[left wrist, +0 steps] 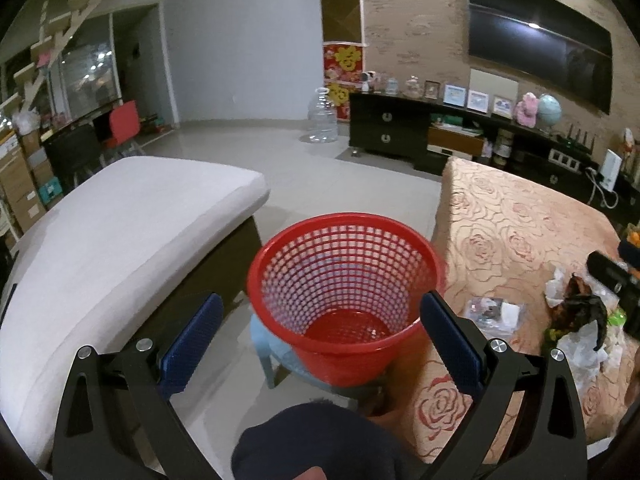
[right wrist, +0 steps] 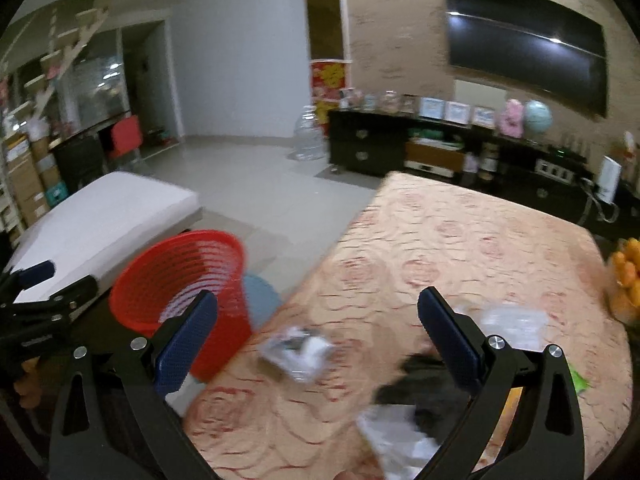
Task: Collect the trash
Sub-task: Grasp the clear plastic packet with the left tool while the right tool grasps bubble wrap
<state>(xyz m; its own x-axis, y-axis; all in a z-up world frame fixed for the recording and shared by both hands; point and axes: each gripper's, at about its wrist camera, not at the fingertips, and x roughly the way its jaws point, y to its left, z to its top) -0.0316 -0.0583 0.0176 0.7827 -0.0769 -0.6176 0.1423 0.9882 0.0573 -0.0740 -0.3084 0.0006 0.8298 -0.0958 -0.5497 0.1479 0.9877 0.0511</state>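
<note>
1. Left wrist view showed the left gripper (left wrist: 320, 332) with its blue-padded fingers (left wrist: 192, 344) spread wide and holding nothing, aimed down at the red plastic mesh waste basket (left wrist: 344, 292), which looked empty and stood on a pale blue plastic stool (left wrist: 266, 350) just beside the table.
2. The trash lay on the table covered in a peach rose-patterned cloth (left wrist: 516, 236): a small clear crinkled plastic wrapper (left wrist: 494, 312) near the table's basket-side edge, and farther right a heap of crumpled white tissue paper (left wrist: 580, 348) with a dark, blackened banana peel (left wrist: 584, 304) on top.
3. In the blurred right wrist view the right gripper (right wrist: 318, 334) hovered over that litter, its fingers (right wrist: 450, 342) likewise spread apart and empty; the wrapper (right wrist: 298, 354) sat between them, and the dark peel (right wrist: 416, 380) and white tissue (right wrist: 400, 436) sat nearer the right finger.
4. All of it was probably very light. The wrapper would be slick and crackly, so a pinch on a raised crease should hold better than one on a flat face.
5. The tissue would be soft and would crush, so any bunched fold would do.
6. The peel looked limp and possibly moist and slippery; taking it across its thick middle seemed safest.
7. Oranges (right wrist: 628, 280) sat at the table's far right, apart from the trash.
</note>
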